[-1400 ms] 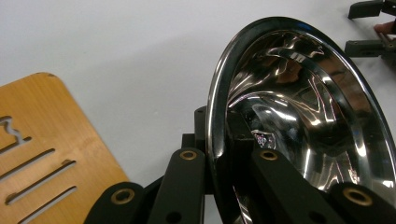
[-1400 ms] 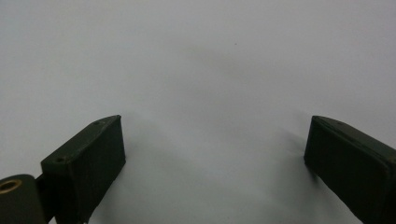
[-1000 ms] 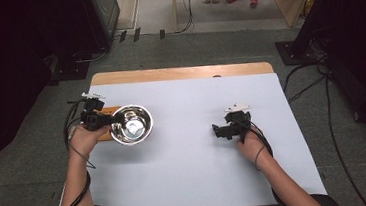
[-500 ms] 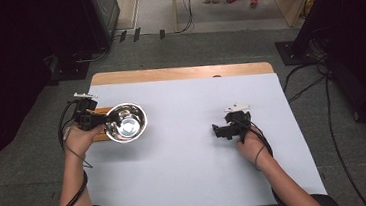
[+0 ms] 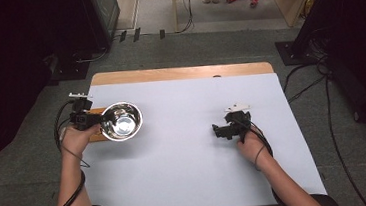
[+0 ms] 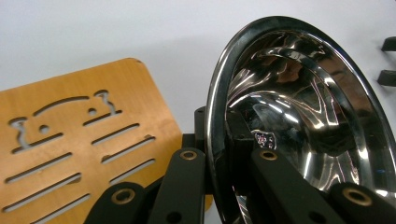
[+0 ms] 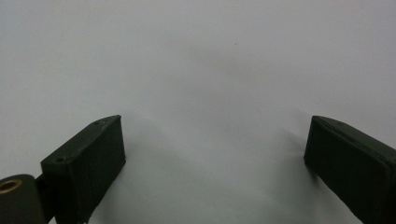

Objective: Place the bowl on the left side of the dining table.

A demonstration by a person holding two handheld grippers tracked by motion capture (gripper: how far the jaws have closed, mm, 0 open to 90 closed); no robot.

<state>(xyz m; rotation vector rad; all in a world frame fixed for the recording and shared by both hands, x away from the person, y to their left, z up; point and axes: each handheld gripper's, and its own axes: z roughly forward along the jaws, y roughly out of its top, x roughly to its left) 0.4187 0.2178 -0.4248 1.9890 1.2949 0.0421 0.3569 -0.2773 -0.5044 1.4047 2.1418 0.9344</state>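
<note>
Left gripper [image 5: 101, 121] pinches the rim of a shiny round steel bowl [image 5: 121, 121] at left of the high view, over a perforated orange wooden board [image 6: 70, 149]. Right gripper [image 5: 218, 131], jaws spread wide, rests on the white tabletop [image 5: 185, 153] at right, holding nothing.

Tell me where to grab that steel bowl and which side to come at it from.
Take the bowl by its thin rolled rim, one jaw inside and one outside the wall. Its round, slick body gives nothing else narrow enough to pinch. Come from the table's left edge, over the wooden board, as the left claw does now: it is clamped on the near rim there. The right claw sits open, far off.
</note>
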